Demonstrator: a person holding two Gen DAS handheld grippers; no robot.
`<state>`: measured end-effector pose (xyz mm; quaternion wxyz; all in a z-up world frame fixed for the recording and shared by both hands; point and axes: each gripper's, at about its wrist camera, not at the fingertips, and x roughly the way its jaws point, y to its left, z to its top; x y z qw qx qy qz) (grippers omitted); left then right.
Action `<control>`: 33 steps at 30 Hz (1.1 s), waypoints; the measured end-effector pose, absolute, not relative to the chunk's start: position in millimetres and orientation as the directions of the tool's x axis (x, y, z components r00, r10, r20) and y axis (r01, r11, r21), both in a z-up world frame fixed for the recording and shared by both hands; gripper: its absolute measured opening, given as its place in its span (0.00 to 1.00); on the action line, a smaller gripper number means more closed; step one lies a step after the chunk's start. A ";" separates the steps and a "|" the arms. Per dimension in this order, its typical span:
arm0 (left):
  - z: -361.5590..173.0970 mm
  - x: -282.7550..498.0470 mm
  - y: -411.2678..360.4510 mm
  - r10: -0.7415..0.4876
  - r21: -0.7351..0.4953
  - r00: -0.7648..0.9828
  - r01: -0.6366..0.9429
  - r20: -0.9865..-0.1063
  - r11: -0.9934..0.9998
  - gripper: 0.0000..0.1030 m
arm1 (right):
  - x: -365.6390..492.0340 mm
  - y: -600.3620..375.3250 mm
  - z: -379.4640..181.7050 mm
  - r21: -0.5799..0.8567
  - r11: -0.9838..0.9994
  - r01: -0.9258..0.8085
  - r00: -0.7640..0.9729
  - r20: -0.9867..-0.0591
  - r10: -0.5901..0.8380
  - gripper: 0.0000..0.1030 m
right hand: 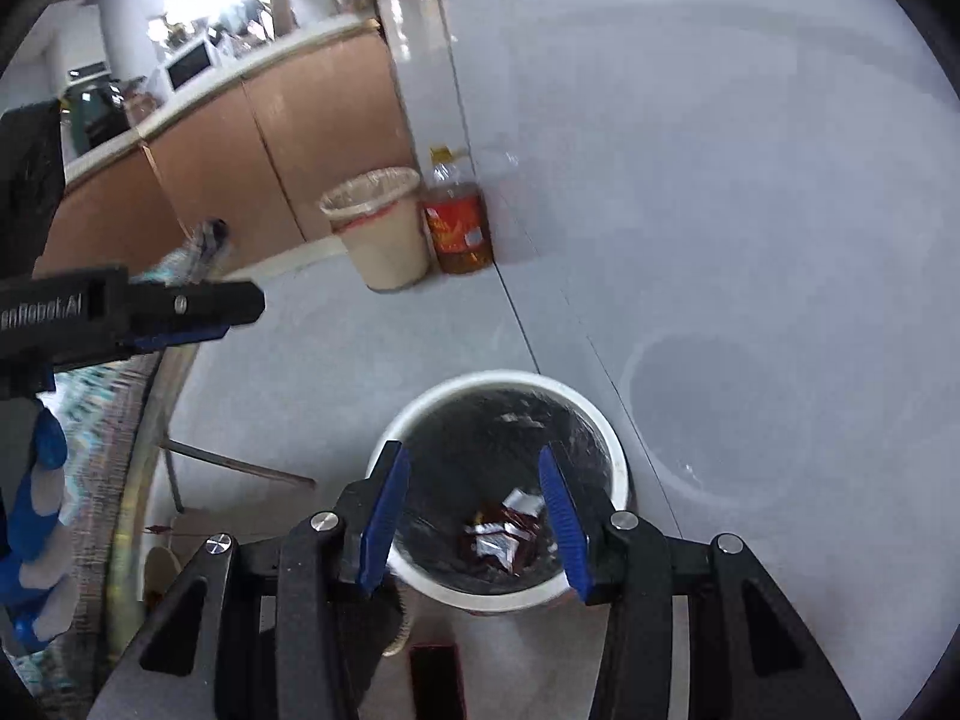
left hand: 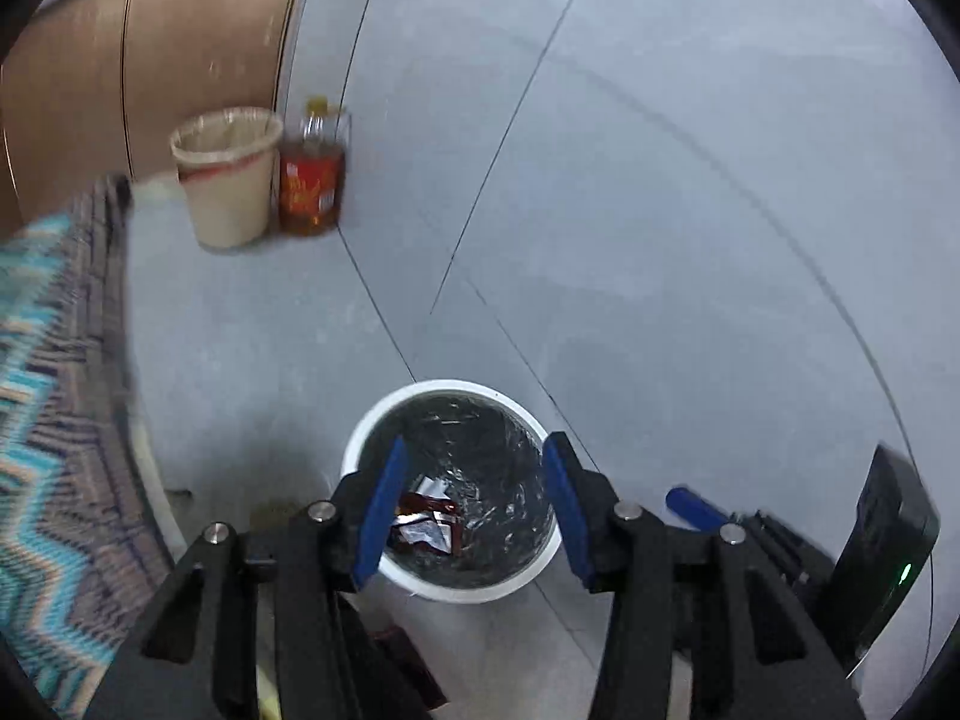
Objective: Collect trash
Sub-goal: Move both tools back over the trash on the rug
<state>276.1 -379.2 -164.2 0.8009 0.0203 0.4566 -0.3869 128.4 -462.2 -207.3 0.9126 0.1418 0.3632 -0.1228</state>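
Note:
A white trash bin (left hand: pixel 384 408) with a black liner stands on the grey floor, also in the right wrist view (right hand: pixel 606 426). Crumpled red and silver wrappers (left hand: pixel 427 521) lie at its bottom, also seen in the right wrist view (right hand: pixel 501 534). My left gripper (left hand: pixel 474 504) hangs open and empty above the bin. My right gripper (right hand: pixel 480 516) is open and empty above the same bin. The left gripper also shows from the side in the right wrist view (right hand: pixel 198 315).
A beige bin (left hand: pixel 228 174) with a liner and a bottle of amber oil (left hand: pixel 312 180) stand by brown cabinets (left hand: pixel 150 60). A table with a zigzag cloth (left hand: pixel 54 420) is at the left. A dark red object (right hand: pixel 438 684) lies on the floor.

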 end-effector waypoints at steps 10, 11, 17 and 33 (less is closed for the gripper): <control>-81.9 221.3 -269.2 -0.599 -0.234 0.420 0.651 -0.681 0.722 0.44 | 98.8 -379.3 -116.5 0.154 0.973 0.172 0.835 -0.546 -0.061 0.43; -75.3 217.1 -253.1 -0.599 -0.233 0.437 0.643 -0.671 0.730 0.44 | 97.4 -372.5 -109.8 0.148 0.977 0.156 0.843 -0.535 -0.053 0.43; -47.9 196.4 -160.7 -0.555 -0.204 0.554 0.569 -0.621 0.797 0.44 | 86.4 -317.1 -64.3 0.117 0.992 0.040 0.890 -0.456 0.018 0.46; -28.9 170.1 52.6 -0.363 -0.232 0.758 0.279 -0.542 0.932 0.44 | 99.6 -215.1 -43.5 0.117 0.971 -0.207 0.871 -0.429 0.238 0.54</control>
